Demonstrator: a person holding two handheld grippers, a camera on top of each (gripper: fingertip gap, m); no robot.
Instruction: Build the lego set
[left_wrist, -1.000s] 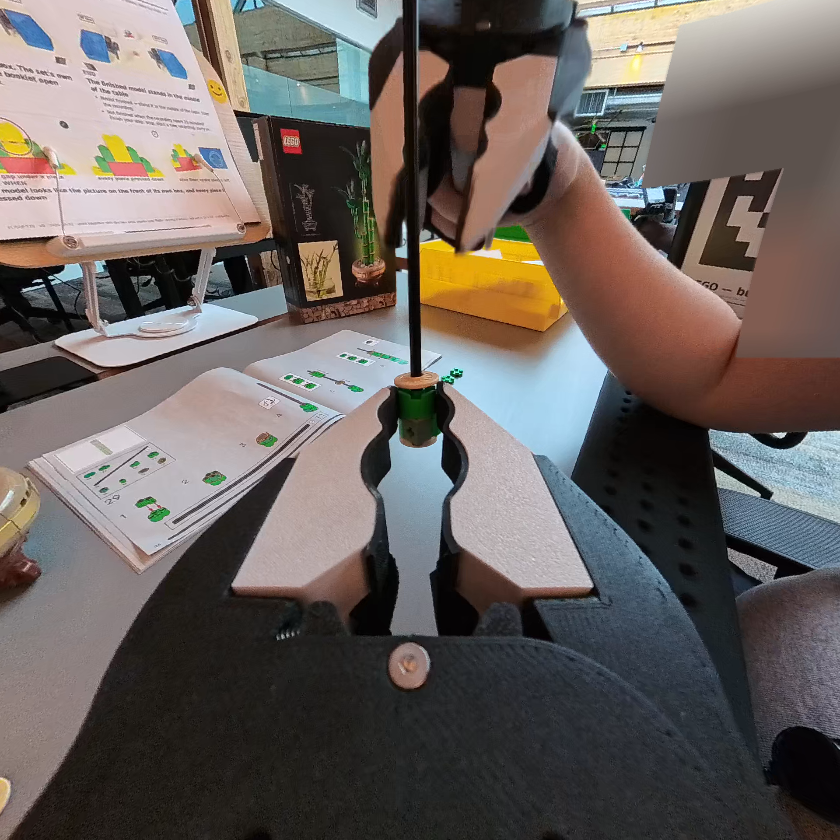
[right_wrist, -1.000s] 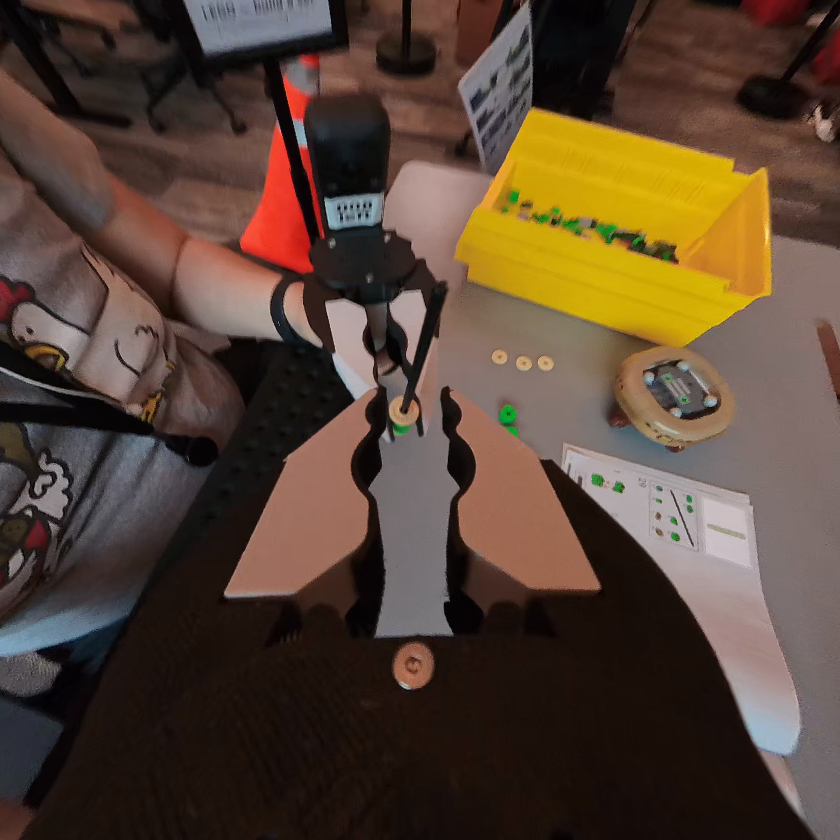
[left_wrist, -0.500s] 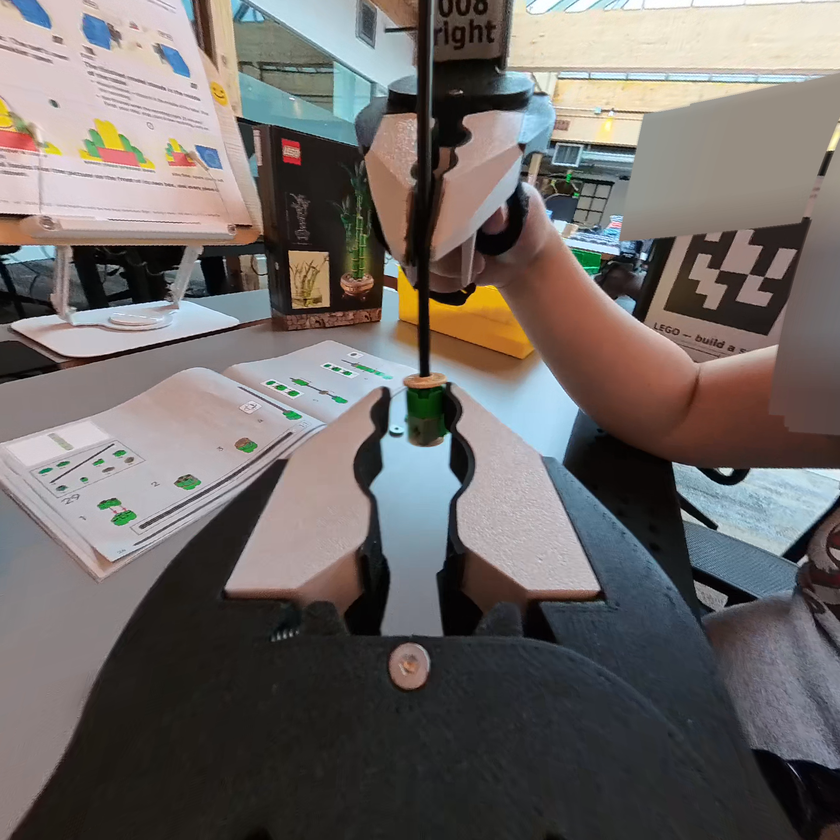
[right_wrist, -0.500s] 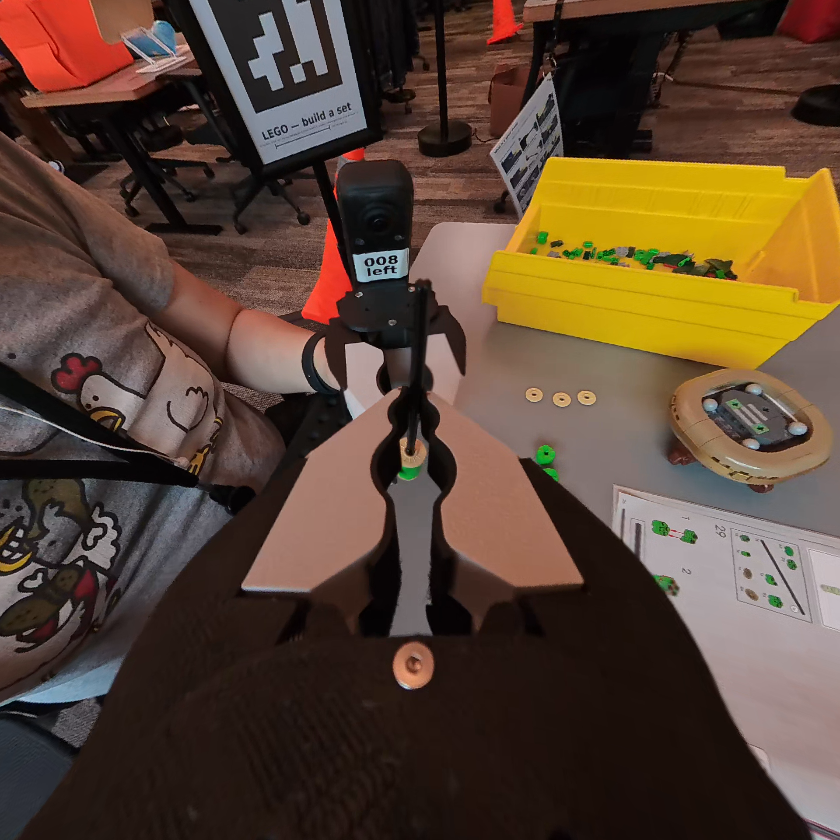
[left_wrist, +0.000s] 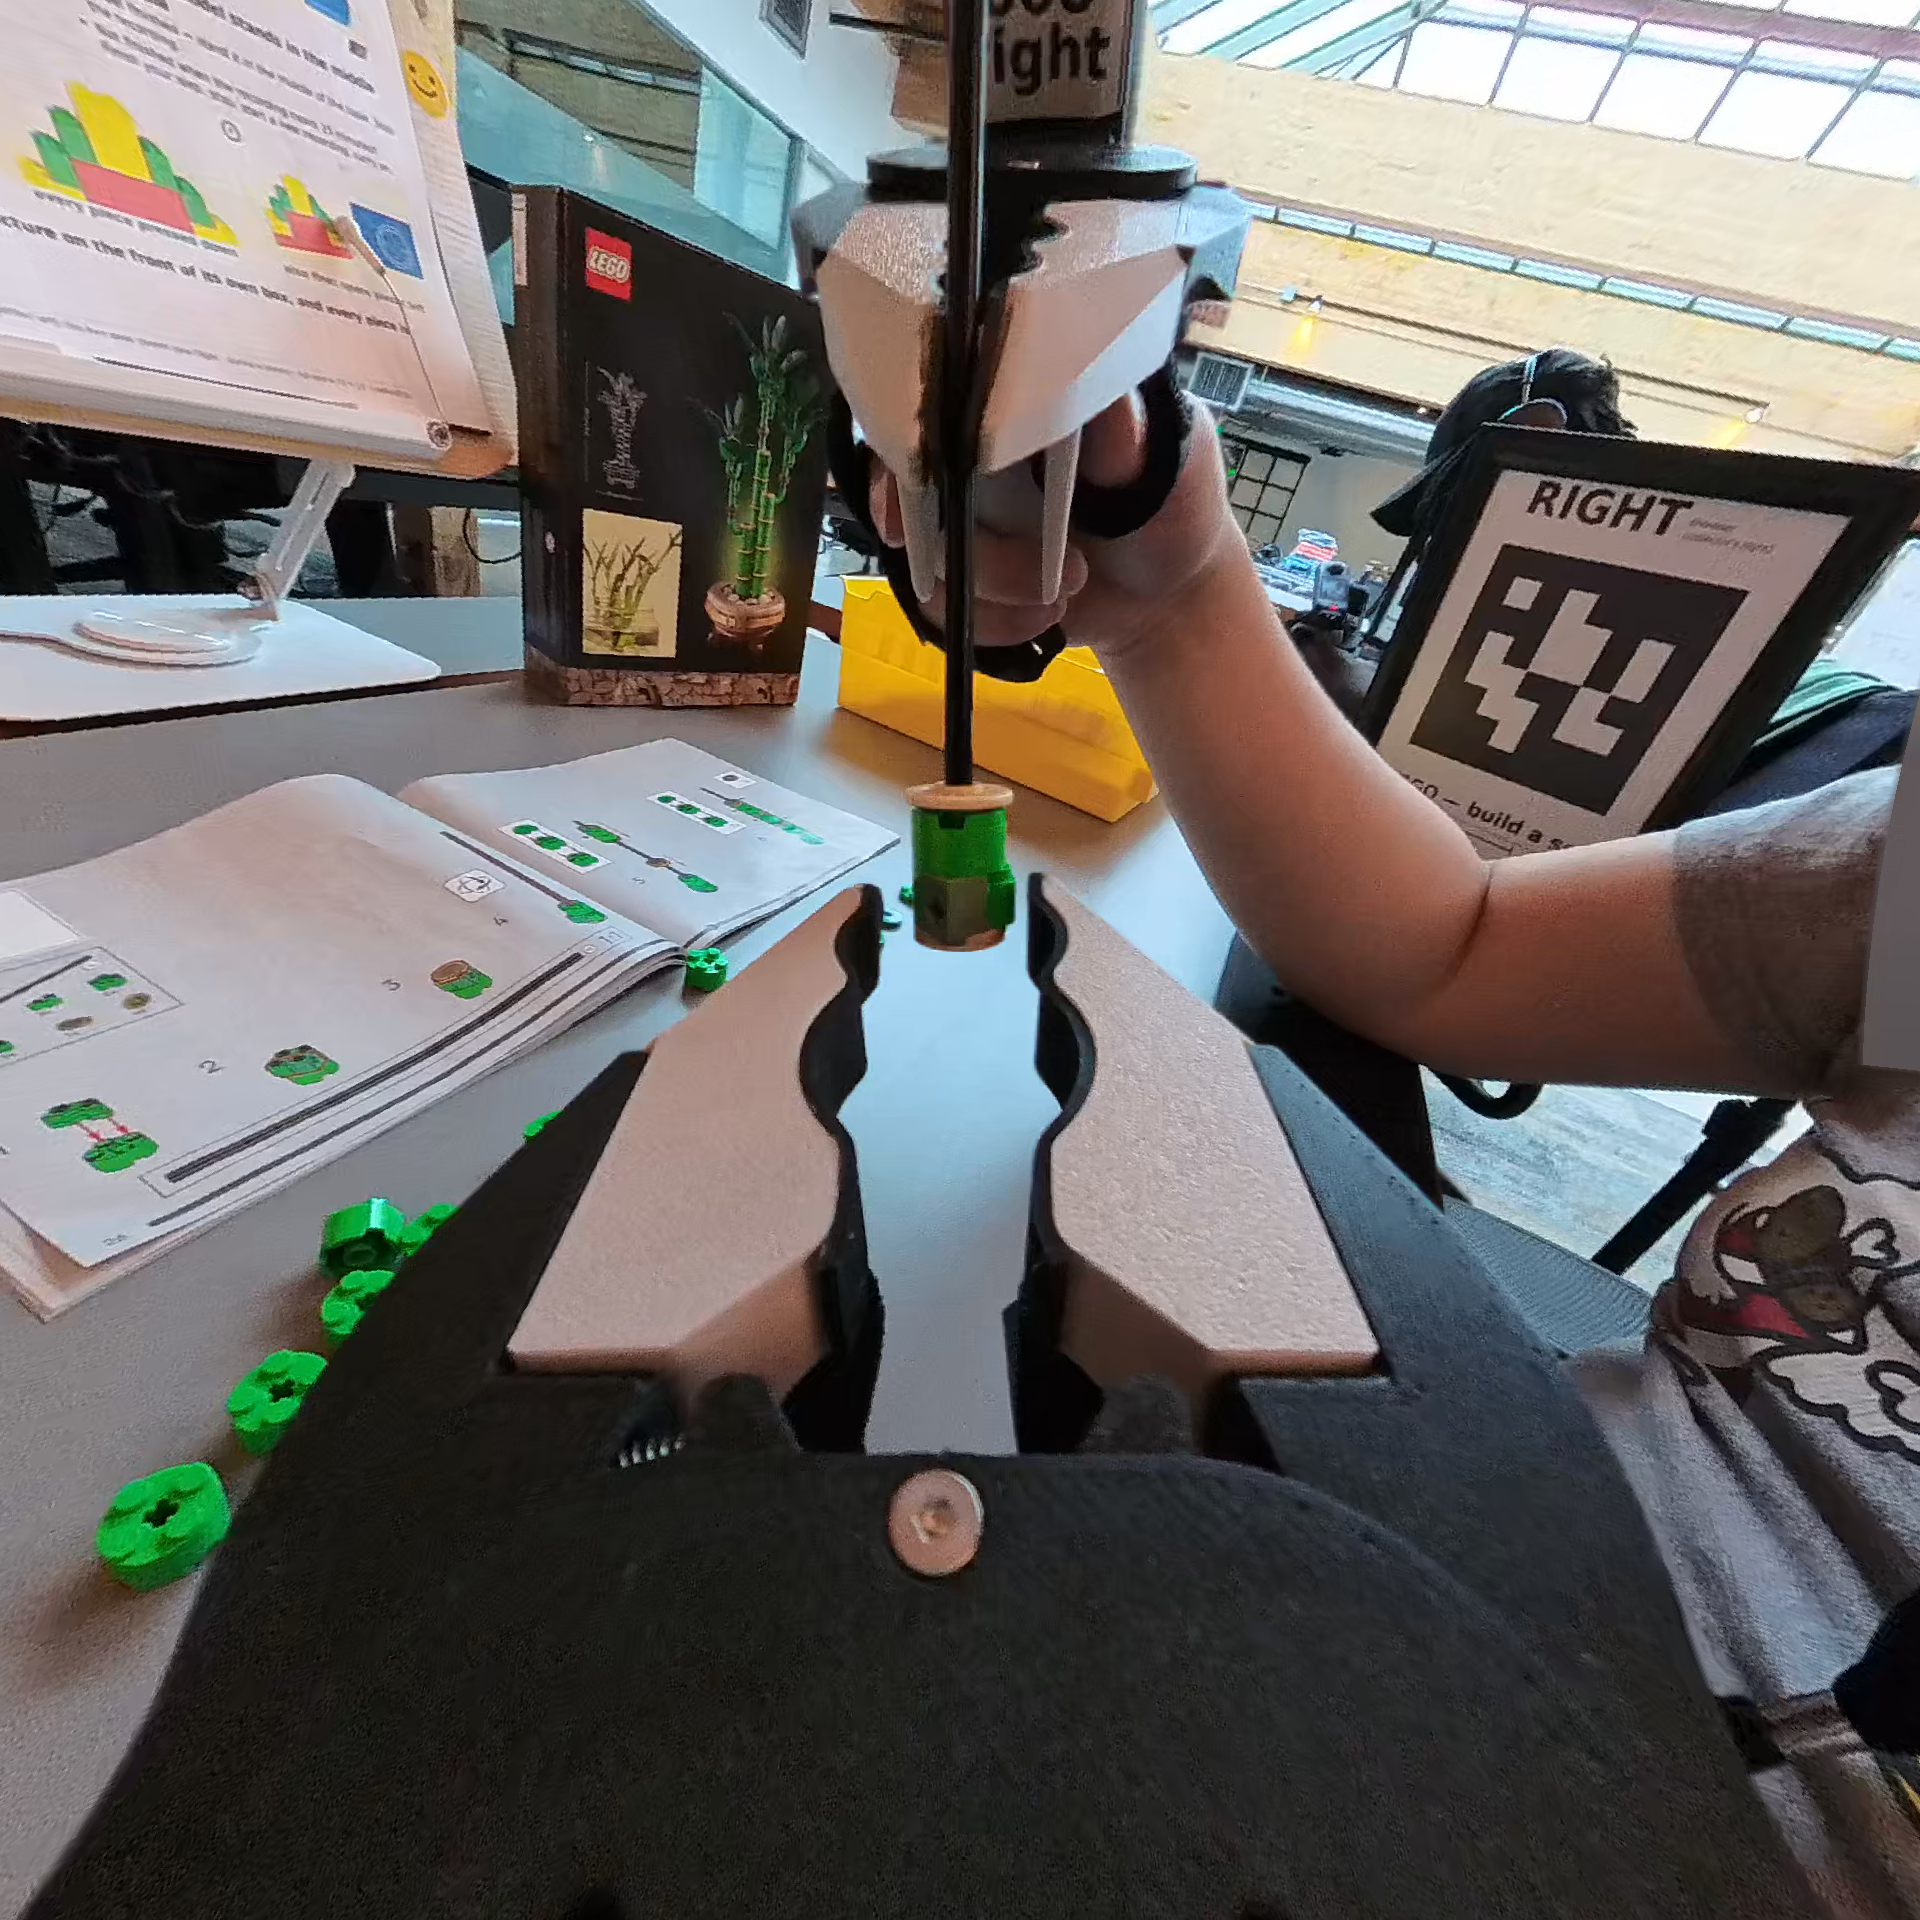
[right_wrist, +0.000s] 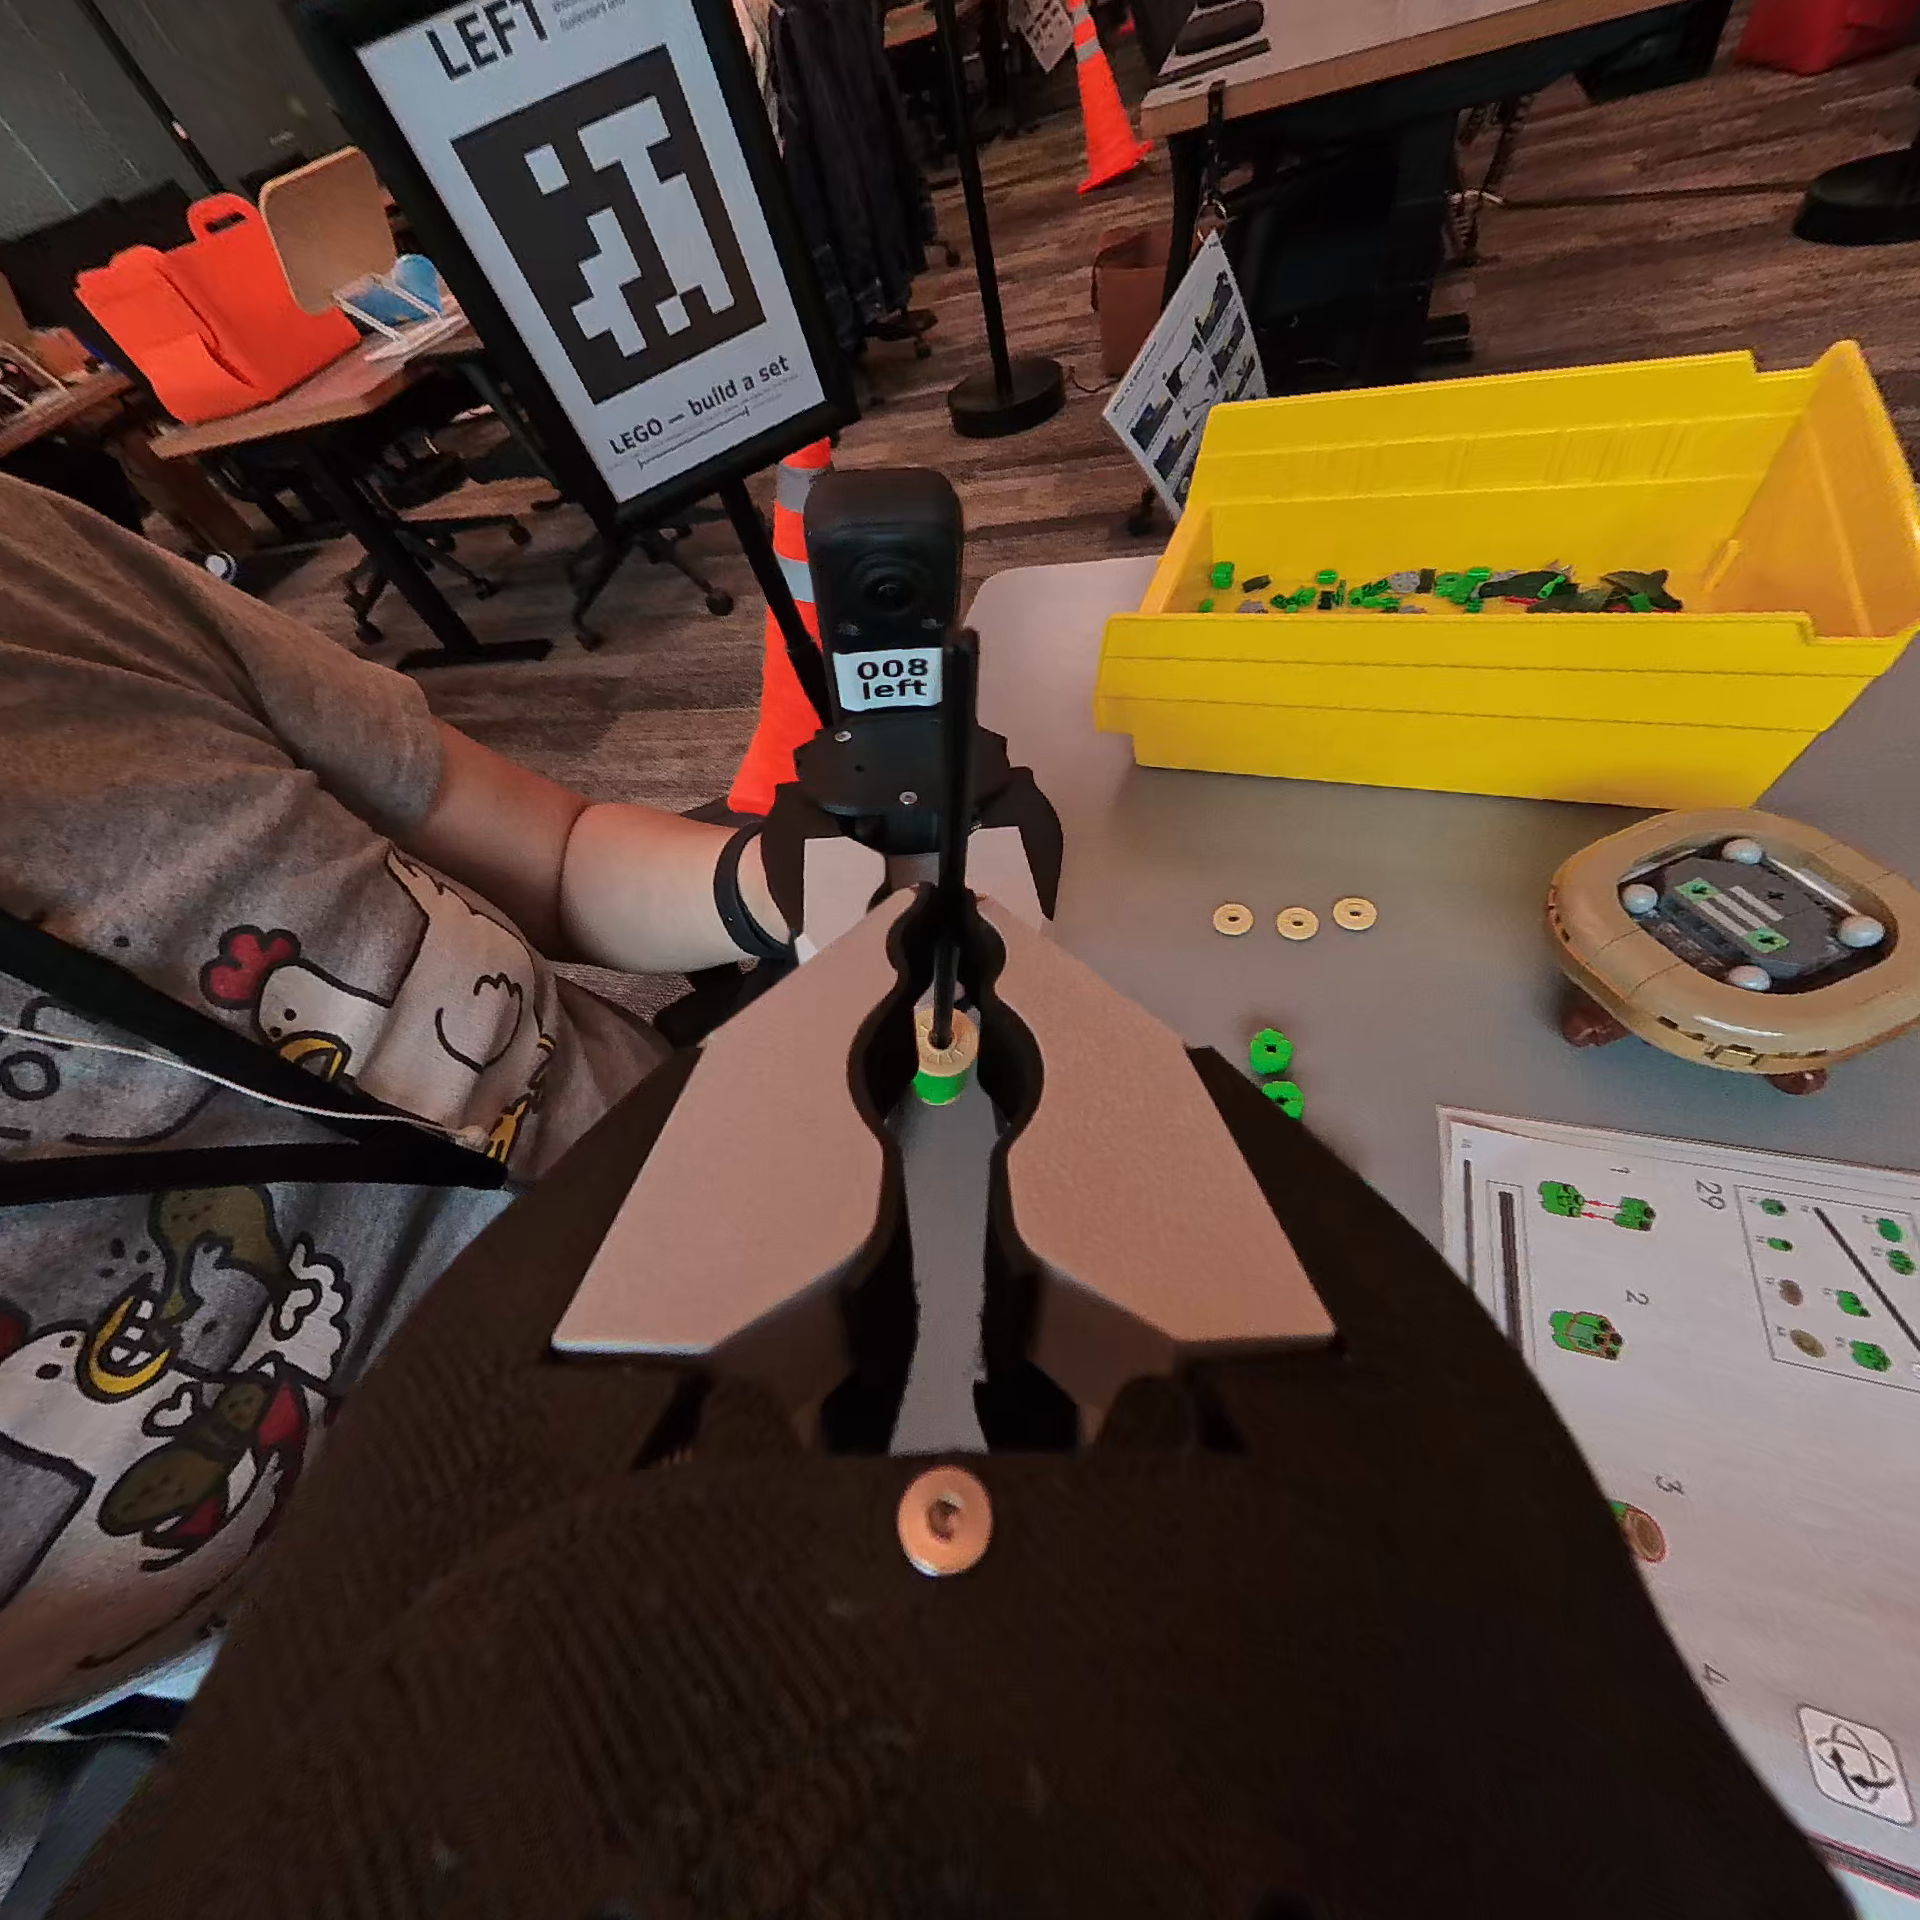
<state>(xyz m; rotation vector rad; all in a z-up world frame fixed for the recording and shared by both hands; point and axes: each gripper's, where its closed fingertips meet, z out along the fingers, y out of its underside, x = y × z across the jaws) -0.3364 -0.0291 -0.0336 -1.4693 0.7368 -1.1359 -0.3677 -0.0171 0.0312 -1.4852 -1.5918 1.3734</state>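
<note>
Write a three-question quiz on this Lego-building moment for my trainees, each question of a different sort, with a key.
1. True or false: the left gripper is clamped on the green stack.
2. What does the right gripper hold? A) black rod B) yellow bin C) instruction booklet
3. Fill in: ___ tan discs lie in a row on the table.
Key: 1 false, its jaws stand open; 2 A; 3 three.
</note>
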